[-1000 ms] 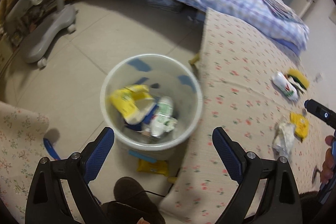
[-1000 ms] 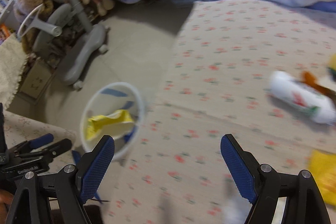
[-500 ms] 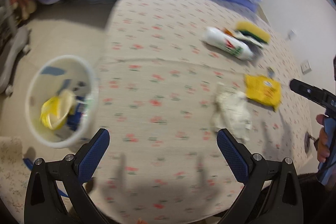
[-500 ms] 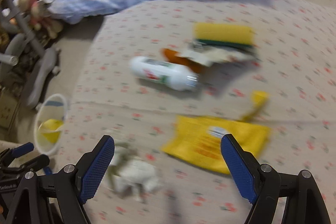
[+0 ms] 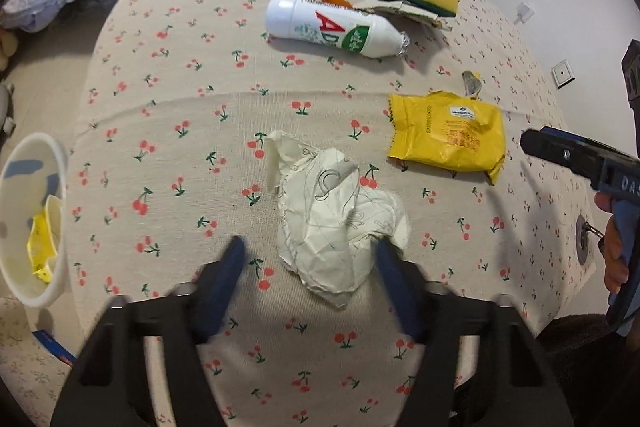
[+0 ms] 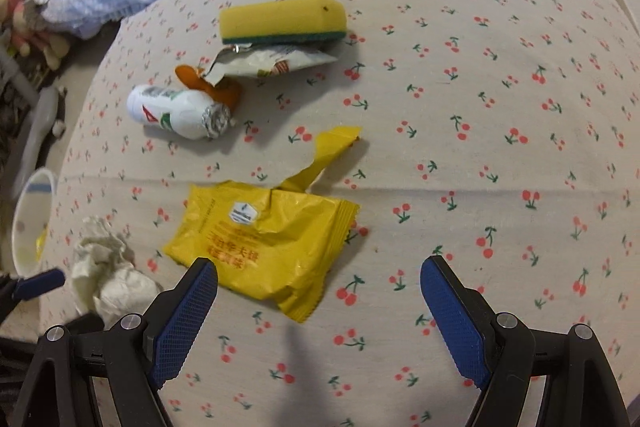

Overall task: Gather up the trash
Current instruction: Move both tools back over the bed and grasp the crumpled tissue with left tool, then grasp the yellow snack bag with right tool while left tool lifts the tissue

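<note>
Blurring smears the left gripper [image 5: 308, 267], whose jaws are closing around the near end of a crumpled white paper wad [image 5: 338, 223] without yet pressing it. The right gripper [image 6: 319, 301] hangs spread wide over the cherry-print bedsheet [image 6: 500, 131], nothing between its pads, the yellow foil snack wrapper [image 6: 264, 243] just ahead of its left finger. A round white plastic bin [image 5: 36, 219] is cut off at the frame's left edge; inside, only yellow and cream scraps are distinguishable. Farther up lie a white plastic bottle with red lettering [image 5: 332, 27], a yellow-and-green sponge [image 6: 282, 21] and a torn silvery packet [image 6: 272, 61] partly under it. A second ago the bin filled the left view; now the litter does.
</note>
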Demonstrator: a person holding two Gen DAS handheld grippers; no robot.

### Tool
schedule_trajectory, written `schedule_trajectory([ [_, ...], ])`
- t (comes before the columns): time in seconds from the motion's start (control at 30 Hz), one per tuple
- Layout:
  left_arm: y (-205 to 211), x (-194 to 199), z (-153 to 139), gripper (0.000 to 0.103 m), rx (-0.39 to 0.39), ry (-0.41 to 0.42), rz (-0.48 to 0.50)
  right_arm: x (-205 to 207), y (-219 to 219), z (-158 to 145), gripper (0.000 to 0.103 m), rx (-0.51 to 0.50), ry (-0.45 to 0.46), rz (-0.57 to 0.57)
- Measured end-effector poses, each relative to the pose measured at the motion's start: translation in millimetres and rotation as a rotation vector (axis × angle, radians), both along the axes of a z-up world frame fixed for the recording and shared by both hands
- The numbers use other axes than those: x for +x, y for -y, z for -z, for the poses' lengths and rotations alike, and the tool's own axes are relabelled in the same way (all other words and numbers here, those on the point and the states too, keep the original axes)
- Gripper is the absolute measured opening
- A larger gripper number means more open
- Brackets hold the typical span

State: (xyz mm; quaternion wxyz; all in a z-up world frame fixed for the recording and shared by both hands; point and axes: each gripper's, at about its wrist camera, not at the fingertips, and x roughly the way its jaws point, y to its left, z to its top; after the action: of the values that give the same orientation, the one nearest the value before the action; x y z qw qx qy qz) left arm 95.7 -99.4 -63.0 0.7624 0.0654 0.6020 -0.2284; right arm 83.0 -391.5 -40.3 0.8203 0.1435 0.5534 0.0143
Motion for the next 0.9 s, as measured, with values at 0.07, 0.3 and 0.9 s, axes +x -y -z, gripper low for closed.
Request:
schedule_trajectory([
  [0.07,-1,3,3,0.039,-0.029,-0.017,-0.003,2,-4,3,0.087,-0.015,-0.009,-0.044],
  [0.3,-9,12,-13,0.022,-0.049,0.046,-0.024,11,-29,11,0.092,-0.096,-0.012,-0.213],
  [0.9,-43,33,-27,0.022,-0.085,0.06,-0.116,50,-61,43,0.092,-0.247,-0.029,-0.404],
])
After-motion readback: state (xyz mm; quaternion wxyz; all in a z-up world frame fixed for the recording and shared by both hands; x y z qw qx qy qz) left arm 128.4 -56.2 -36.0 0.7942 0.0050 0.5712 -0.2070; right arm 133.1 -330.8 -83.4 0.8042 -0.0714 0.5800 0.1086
